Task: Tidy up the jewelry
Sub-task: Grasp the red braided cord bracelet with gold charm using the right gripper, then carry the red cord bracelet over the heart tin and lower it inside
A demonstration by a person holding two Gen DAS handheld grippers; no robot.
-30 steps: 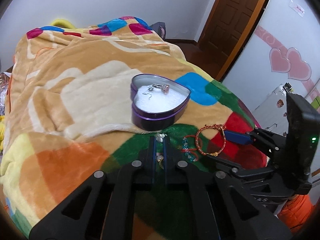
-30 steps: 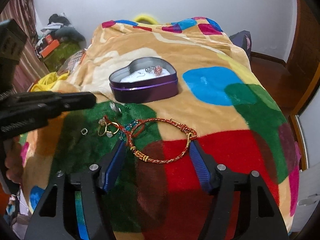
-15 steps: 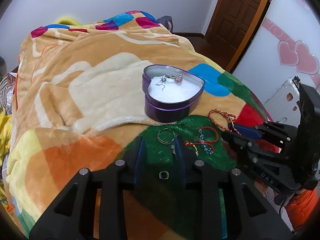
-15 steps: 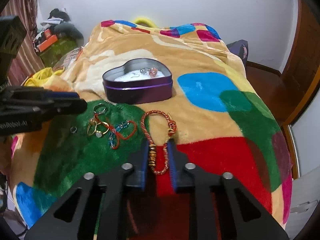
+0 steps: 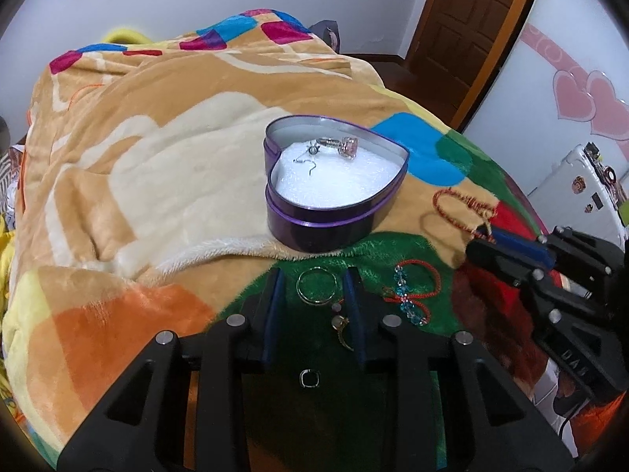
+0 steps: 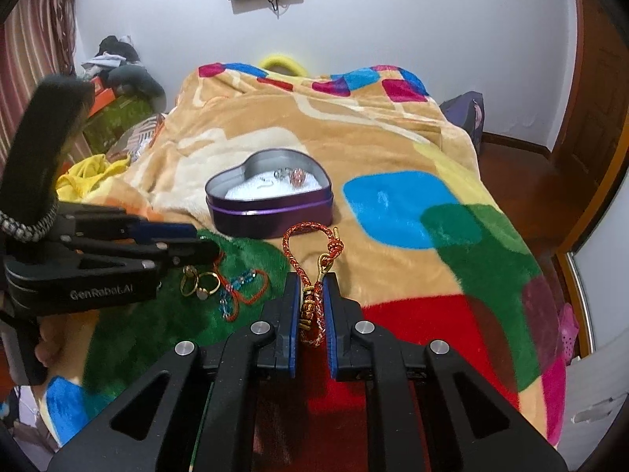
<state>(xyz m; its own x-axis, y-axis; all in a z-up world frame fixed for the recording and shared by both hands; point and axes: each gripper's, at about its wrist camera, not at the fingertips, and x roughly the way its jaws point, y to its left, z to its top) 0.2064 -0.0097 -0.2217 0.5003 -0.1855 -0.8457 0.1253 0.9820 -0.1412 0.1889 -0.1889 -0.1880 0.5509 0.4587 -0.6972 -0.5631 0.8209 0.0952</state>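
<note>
Your left tool (image 6: 204,249) carries the only clear writing: "GenRobot.AI" in pale letters on its black side, at the left edge of the right wrist view. In the left wrist view, the body of your right tool (image 5: 477,236) at the right edge shows the letters "DAS"; the rest is cut off.

The heart-shaped purple tin (image 5: 334,218) sits open on the blanket (image 5: 157,157) of the bed, a little above the middle of both views. It has a white padded lining, and on that lining, toward the far wall of the tin, lie a ring with a pink stone (image 5: 344,143) and a thin hook earring (image 5: 308,157).

Your left tool has its jaws spread, low in the centre of its own view, and holds nothing. A thin silver hoop (image 5: 316,285) lies on the green patch between its fingertips, a gold ring (image 5: 342,328) lies against the inner side of the right-hand finger, and a small square ring (image 5: 308,378) lies further back between the jaws. Just right of them is a red cord bracelet with blue beads (image 5: 412,295).

Your right tool is pressed together on the red braided bracelet (image 6: 312,267), pinching its gold-beaded section at lower centre of its view; the loop extends toward the tin.
</note>
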